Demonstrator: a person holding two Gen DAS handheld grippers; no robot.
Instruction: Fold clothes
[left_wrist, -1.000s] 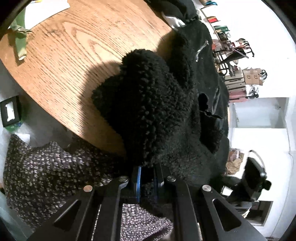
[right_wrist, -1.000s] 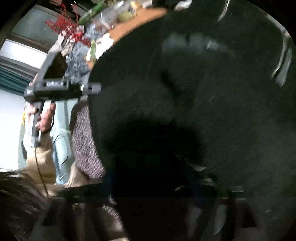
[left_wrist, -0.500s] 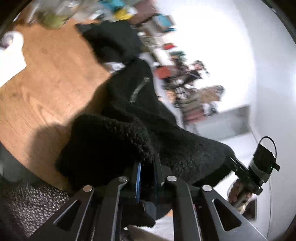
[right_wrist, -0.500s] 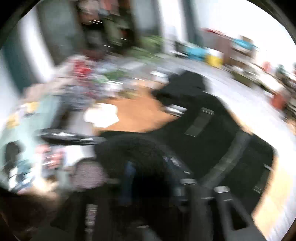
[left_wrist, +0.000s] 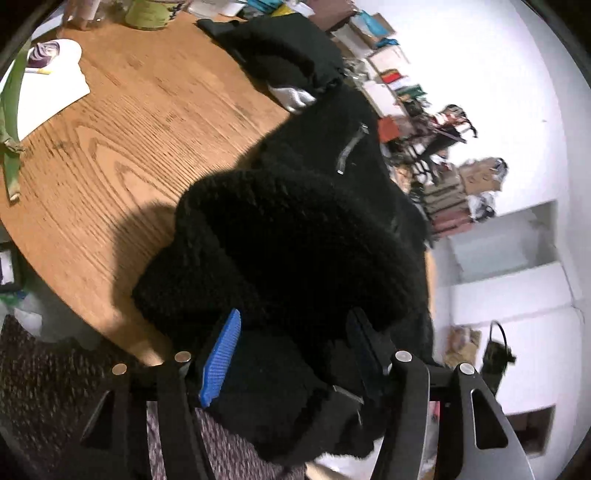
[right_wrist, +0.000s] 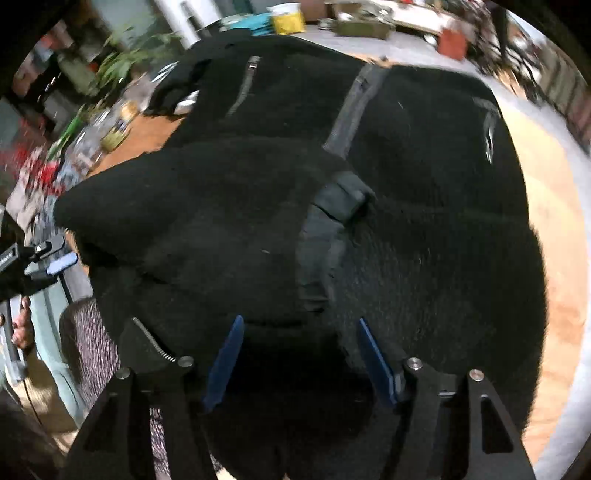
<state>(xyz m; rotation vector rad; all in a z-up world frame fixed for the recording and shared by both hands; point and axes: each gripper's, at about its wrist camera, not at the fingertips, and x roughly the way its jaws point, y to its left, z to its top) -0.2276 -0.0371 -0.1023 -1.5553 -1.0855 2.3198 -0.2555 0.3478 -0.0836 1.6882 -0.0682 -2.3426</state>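
Note:
A black fleece jacket (left_wrist: 295, 236) lies bunched on the round wooden table (left_wrist: 122, 147), its near part folded back over itself. My left gripper (left_wrist: 291, 354) is open, with fleece lying loose between its blue pads (left_wrist: 221, 358). In the right wrist view the jacket (right_wrist: 406, 229) spreads wide, a grey zip strip (right_wrist: 321, 243) running up its middle. Also open, my right gripper (right_wrist: 301, 363) has its fingers on either side of the jacket's near edge. The left gripper (right_wrist: 51, 258) shows at the left edge of that view, held by a hand (right_wrist: 22, 325).
A second dark garment (left_wrist: 280, 48) lies at the table's far side. White paper (left_wrist: 48, 85), a green leaf (left_wrist: 9, 110) and a jar (left_wrist: 151, 14) sit at the far left. A speckled knit seat (left_wrist: 44, 387) stands below the table edge. Cluttered shelves (left_wrist: 443, 177) line the wall.
Both grippers were shut on the fleece and lifting it; now both stand open and the fleece has come down folded on the table.

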